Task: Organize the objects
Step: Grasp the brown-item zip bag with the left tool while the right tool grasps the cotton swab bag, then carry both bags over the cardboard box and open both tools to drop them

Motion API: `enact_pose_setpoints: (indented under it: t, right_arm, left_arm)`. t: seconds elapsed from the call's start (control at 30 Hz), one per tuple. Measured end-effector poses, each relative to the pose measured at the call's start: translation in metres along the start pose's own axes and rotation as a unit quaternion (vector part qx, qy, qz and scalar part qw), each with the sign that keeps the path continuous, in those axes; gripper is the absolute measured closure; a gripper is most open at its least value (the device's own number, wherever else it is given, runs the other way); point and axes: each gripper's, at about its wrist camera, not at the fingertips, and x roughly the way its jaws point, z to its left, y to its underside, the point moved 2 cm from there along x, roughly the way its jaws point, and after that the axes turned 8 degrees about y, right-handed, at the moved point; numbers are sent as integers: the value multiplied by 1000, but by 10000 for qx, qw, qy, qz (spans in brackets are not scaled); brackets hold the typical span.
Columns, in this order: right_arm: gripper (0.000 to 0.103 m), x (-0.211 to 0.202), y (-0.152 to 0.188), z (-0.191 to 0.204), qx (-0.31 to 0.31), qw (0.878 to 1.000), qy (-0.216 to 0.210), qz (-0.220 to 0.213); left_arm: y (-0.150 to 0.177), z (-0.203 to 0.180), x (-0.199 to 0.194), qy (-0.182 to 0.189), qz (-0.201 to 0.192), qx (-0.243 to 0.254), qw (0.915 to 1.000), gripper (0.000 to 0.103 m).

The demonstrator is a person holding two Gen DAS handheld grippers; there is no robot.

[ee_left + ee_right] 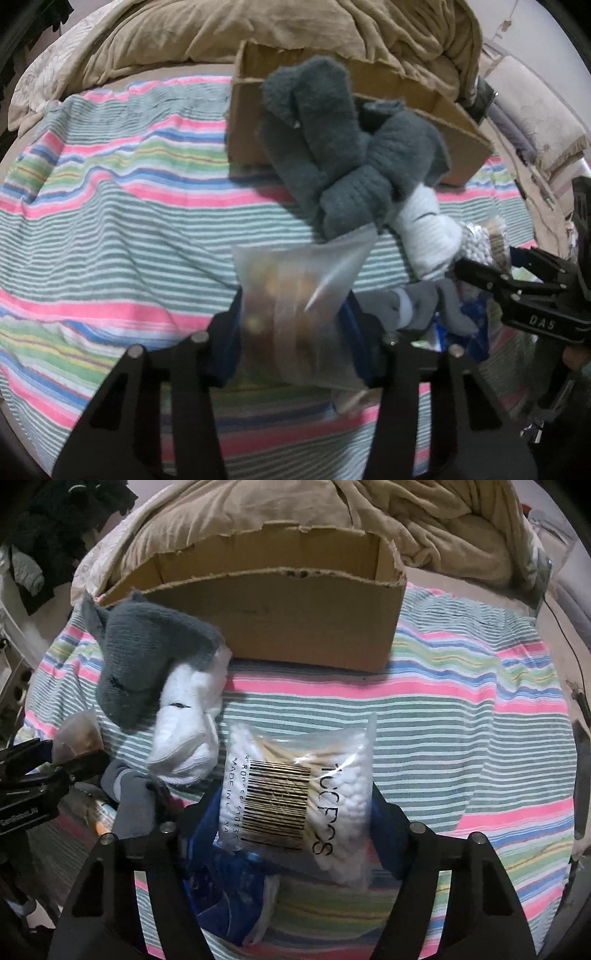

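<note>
My left gripper (295, 325) is shut on a frosted plastic bag (299, 295) of brownish small items, held above the striped bedspread. My right gripper (295, 812) is shut on a clear bag of cotton swabs (299, 790) with a barcode; it also shows at the right of the left wrist view (480, 240). An open cardboard box (295, 627) stands behind on the bed, also in the left wrist view (251, 122). Dark grey socks (332, 147) and a white sock (424, 232) lie in a pile before the box; they show in the right wrist view too (147, 657).
A grey glove (129, 794) and blue packaging (221, 886) lie near the front of the striped bedspread (461, 720). A rumpled tan blanket (258, 29) lies behind the box. The left half of the bedspread (110, 203) is bare.
</note>
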Motion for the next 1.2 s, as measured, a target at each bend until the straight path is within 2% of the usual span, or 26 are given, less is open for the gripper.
enact_pose_setpoints:
  t: [0.27,0.53,0.9,1.07,1.2]
  right_arm:
    - [28,-31,-6,-12,45,9992,-103,-371]
    - [28,-62,-32,-12,13,9961,-166,-863]
    - [28,-94,-79,-17,-150,9881,-160,-1524]
    - [28,-90,-97,-17,-309,9865,-143,-1599]
    - [28,-83,-111,-18,-367,9861,-170,-1613]
  left_arm:
    - [-4,-16,-23,158,-255,89,9995,55]
    - [-19,-38,-56,282,-593,262,9975,55]
    - [-69,-58,-82,310,-1119,493,9920,55]
    - [-92,-56,-79,285,-1196,506,9911,55]
    - [-108,-52,-70,431,-1202,460,9907,55]
